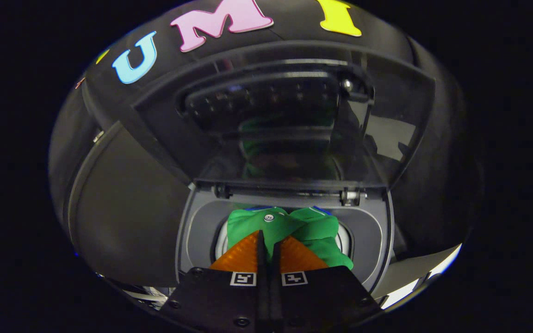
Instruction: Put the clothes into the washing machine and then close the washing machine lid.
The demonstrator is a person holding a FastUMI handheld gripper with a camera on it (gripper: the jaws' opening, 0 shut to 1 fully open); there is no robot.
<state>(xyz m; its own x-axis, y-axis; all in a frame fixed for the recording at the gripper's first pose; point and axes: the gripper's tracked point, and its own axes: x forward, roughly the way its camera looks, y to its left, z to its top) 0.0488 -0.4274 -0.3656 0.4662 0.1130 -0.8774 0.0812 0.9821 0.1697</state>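
A green garment [315, 231] with a white button [269, 217] lies bunched in the round drum opening of the washing machine [368, 236]. My gripper [269, 237] hangs right over that opening, its orange fingers [241, 256] drawn close together with a fold of the green cloth pinched between the tips. The cloth spreads out to both sides of the fingers and beyond them. The machine's dark see-through lid [294, 115] stands raised upright behind the opening, hinged at the far rim [350, 196]. A faint green reflection of the garment shows in it.
The grey top frame [197, 231] of the machine rings the drum opening. A dark curved panel [123, 208] stands to the left of the machine. A bright strip of pale surface [428, 273] shows low on the right.
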